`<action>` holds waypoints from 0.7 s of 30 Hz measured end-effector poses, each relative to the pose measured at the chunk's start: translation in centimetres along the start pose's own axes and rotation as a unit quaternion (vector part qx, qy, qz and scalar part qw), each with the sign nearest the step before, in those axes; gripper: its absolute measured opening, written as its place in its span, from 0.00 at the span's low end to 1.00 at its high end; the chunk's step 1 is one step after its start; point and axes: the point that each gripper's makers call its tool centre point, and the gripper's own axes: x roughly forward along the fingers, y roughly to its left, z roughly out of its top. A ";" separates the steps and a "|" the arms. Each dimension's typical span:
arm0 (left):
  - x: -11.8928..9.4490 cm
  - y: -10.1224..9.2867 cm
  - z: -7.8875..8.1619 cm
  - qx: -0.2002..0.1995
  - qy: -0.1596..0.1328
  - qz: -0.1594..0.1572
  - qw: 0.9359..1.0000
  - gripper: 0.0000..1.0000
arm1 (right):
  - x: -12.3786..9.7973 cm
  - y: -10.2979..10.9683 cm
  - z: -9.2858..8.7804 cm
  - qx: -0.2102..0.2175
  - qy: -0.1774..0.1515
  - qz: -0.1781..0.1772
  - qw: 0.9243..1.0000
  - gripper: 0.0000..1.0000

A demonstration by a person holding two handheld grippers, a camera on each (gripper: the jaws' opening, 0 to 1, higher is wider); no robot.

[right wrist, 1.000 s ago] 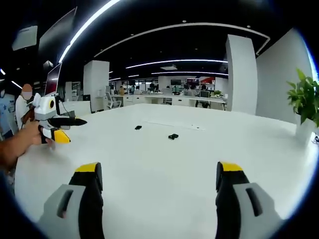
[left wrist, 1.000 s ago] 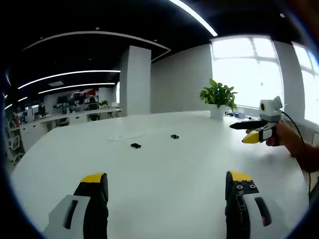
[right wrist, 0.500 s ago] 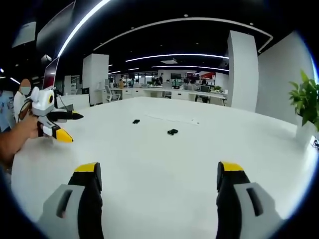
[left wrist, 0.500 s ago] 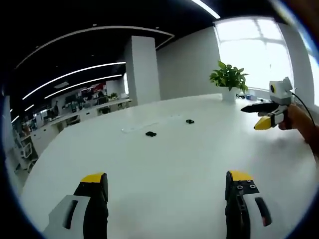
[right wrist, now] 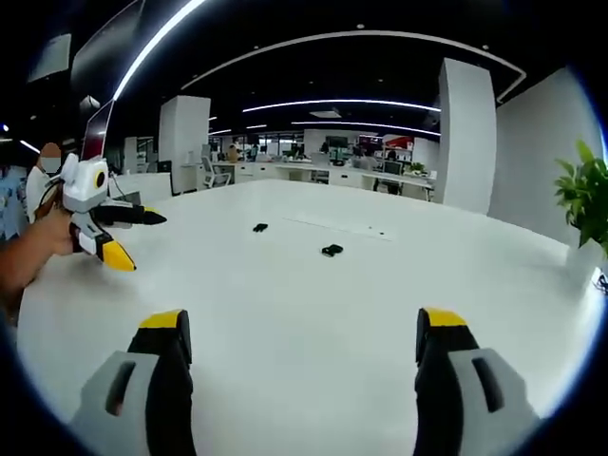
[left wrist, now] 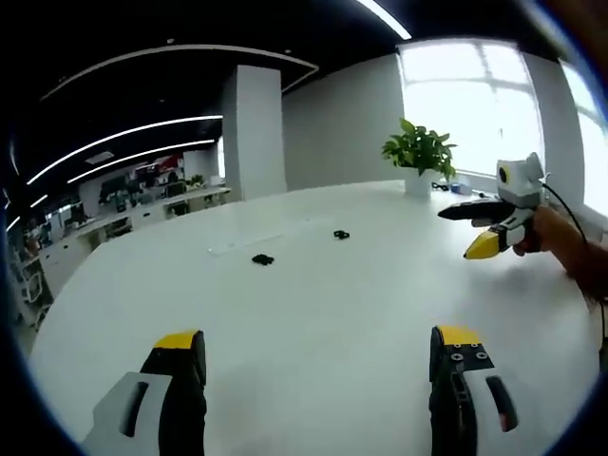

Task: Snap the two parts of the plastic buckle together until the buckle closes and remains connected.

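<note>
On the white table (left wrist: 313, 313), well ahead of both grippers, two small black buckle parts lay apart from each other. In the left gripper view the nearer part (left wrist: 262, 258) sat left of centre and the farther part (left wrist: 341, 234) lay beyond it to the right. In the right gripper view the same pair appeared as one piece at centre (right wrist: 332, 250) and one farther left (right wrist: 259, 227); which piece was which type could not be told at this size.

Left gripper (left wrist: 318, 347): jaws spread wide, yellow tips well apart, nothing between them, held above bare tabletop. It also showed in the right gripper view at the left edge (right wrist: 128, 237), held by a hand (right wrist: 43, 242), jaws parted, nothing held.

Right gripper (right wrist: 302, 328): jaws likewise wide apart and holding nothing. It also showed in the left gripper view at the right side (left wrist: 475, 228), gripped by a hand (left wrist: 551, 237), jaws parted.

A potted plant (left wrist: 418, 161) stood at the far table edge near the bright window (left wrist: 470, 114). A white pillar (right wrist: 465, 133) and office desks (right wrist: 361, 176) were in the background.
</note>
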 end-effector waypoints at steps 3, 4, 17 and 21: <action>0.0 0.4 0.4 0.004 -0.005 0.010 1.000 0.99 | 0.2 0.1 0.2 0.001 -0.001 0.002 1.000 1.00; 0.1 0.6 0.5 0.003 -0.005 0.013 1.000 0.99 | 0.2 0.1 0.2 0.001 -0.001 0.003 1.000 1.00; 0.4 1.9 1.3 -0.011 -0.018 0.022 1.000 0.99 | 0.9 -0.3 0.2 0.000 0.006 0.002 1.000 0.98; 0.6 2.2 1.6 -0.011 -0.016 0.025 1.000 0.99 | 1.2 -0.3 0.4 -0.006 0.008 0.001 1.000 0.98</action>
